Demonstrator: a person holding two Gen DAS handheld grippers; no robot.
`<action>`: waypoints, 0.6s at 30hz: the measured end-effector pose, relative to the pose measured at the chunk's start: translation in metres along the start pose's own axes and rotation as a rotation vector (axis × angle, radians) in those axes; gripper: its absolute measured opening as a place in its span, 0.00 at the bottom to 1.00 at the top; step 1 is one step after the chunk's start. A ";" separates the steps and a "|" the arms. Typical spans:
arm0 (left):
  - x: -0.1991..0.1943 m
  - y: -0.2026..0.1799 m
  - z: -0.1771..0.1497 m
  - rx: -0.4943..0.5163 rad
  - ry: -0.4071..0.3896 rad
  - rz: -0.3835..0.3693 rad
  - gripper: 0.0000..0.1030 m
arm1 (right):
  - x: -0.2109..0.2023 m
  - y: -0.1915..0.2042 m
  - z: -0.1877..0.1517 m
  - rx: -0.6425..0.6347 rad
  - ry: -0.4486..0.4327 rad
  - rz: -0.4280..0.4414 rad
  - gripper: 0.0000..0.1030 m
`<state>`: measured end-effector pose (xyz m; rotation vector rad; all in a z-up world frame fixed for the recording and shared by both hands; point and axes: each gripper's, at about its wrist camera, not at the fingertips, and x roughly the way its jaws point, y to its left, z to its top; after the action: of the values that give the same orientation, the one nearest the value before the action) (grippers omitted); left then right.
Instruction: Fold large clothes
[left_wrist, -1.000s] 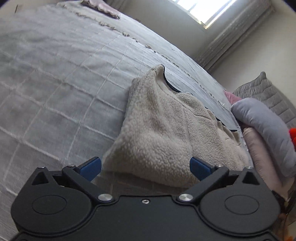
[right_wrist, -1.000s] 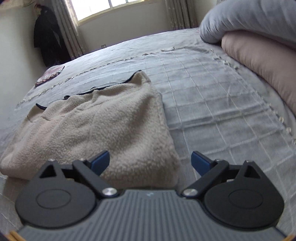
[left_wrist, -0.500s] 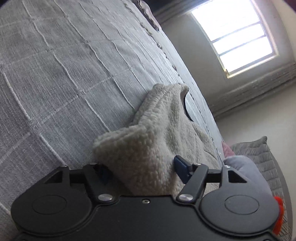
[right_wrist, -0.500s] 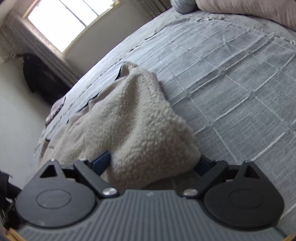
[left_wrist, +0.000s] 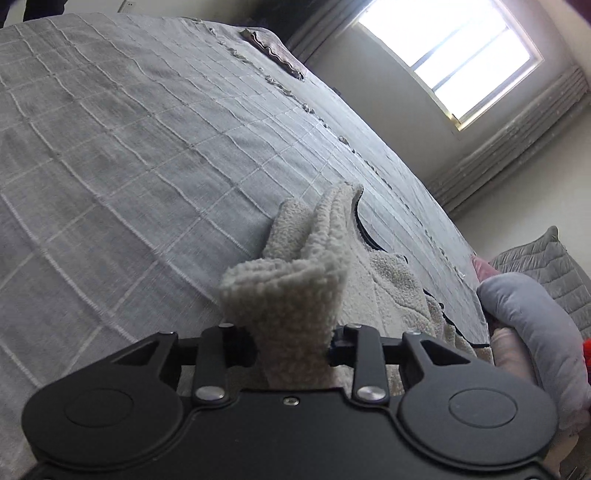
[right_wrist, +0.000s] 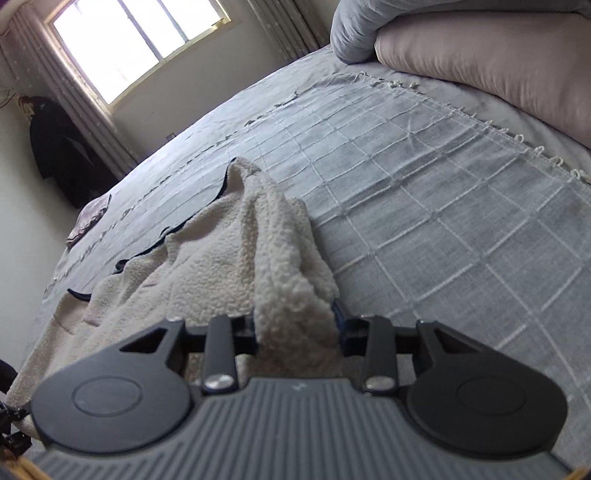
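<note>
Left gripper (left_wrist: 291, 341): a second ago it hung with jaws spread wide just short of the near edge of the fleece (left_wrist: 295, 295); now the jaws are clenched on a bunched corner of it, the pile bulging up between them

Right gripper (right_wrist: 297, 332): the same story, spread apart and short of the cloth a second ago, now clamped on the other near corner of the fleece (right_wrist: 236, 258), which is pinched into a thick wad

Fleece: a cream, woolly garment with dark trim, lying on the grey checked bedspread (left_wrist: 110, 155); its far part still rests flat on the bed, while both near corners are drawn up off the cover into ridges running back from the jaws

What changed: the flat, already partly folded cloth of a second ago has been gathered at its two near corners and begun to rise; the bedspread under those corners looks freed

Meaning for the task: the grasp for the next fold seems made, so the likely step is to carry the near edge over toward the far edge

Risk: the fleece is thick and springy, so a shallow pinch might slip

Nearby: a grey pillow (left_wrist: 532, 332) and a pink pillow (right_wrist: 480, 59) lie well apart from the fleece, toward the head of the bed, out of the fold's way
</note>
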<state>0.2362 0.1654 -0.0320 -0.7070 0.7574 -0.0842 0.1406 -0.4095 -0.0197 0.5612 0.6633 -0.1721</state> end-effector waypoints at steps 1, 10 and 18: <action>-0.010 0.004 -0.006 0.004 0.007 -0.005 0.32 | -0.009 -0.003 -0.007 -0.001 0.005 0.004 0.33; -0.076 0.040 -0.037 -0.009 0.062 -0.035 0.32 | -0.091 -0.018 -0.062 -0.019 0.068 0.010 0.33; -0.066 0.089 -0.074 -0.112 0.070 -0.050 0.53 | -0.083 -0.047 -0.103 0.003 0.158 -0.049 0.46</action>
<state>0.1238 0.2136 -0.0849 -0.8337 0.8164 -0.1134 0.0050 -0.3952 -0.0549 0.5657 0.8304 -0.1759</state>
